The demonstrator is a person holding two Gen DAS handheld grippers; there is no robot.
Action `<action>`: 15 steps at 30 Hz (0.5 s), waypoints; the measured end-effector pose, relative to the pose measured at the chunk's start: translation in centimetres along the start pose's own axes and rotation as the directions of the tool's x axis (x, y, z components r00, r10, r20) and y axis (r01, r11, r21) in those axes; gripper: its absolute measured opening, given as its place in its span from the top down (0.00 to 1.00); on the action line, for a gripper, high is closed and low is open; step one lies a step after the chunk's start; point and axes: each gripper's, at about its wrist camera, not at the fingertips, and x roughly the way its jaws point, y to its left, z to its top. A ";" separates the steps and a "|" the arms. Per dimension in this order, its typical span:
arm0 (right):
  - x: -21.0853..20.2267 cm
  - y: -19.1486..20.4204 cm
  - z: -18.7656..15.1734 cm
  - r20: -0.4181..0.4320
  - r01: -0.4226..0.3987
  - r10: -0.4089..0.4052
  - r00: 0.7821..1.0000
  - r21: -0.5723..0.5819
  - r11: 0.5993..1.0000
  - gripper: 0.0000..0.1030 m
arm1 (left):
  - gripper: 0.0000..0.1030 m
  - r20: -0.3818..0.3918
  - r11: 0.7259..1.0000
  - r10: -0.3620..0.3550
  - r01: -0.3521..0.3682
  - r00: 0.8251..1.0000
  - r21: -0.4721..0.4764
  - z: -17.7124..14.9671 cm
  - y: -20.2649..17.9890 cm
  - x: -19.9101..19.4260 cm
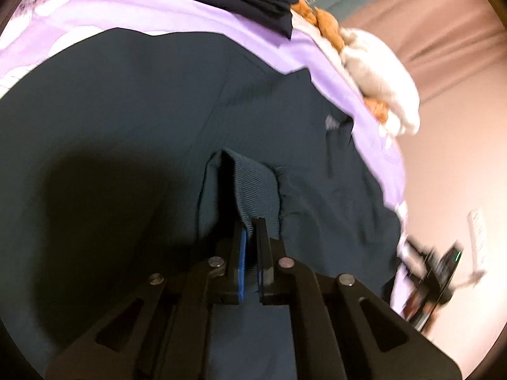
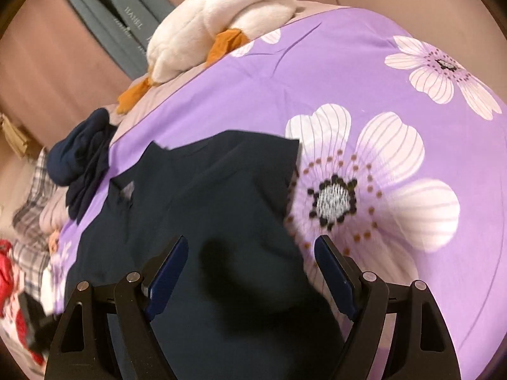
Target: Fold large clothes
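Left gripper (image 1: 252, 231) pinching the ribbed cuff (image 1: 253, 186) of the dark teal garment (image 1: 126, 120) lying spread on the purple floral bedspread (image 2: 364, 72), right gripper (image 2: 250, 250) hovering wide and empty above the garment near its edge.

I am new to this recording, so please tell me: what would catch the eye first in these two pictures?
First, the purple bedcover with big white flowers, filling the right wrist view. A dark garment lies spread on it; the left gripper is shut on its ribbed cuff, while the right gripper hangs open above it. A white plush goose lies at the far edge.
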 end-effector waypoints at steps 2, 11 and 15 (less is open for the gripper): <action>0.8 0.2 0.4 0.002 0.026 -0.026 1.000 -0.010 1.000 0.21 | 0.95 -0.034 0.999 0.033 -0.033 0.999 0.005 -0.9 0.7 0.2; 4.4 0.1 0.4 -0.017 0.316 -0.321 0.947 -0.139 0.938 0.72 | 0.92 -0.081 0.995 0.091 -0.087 0.992 0.056 -1.5 0.7 0.8; 2.7 0.1 0.5 0.034 0.365 -0.364 0.931 -0.139 0.921 0.57 | 0.90 -0.063 0.989 0.142 -0.139 0.988 0.052 -1.5 0.8 -0.3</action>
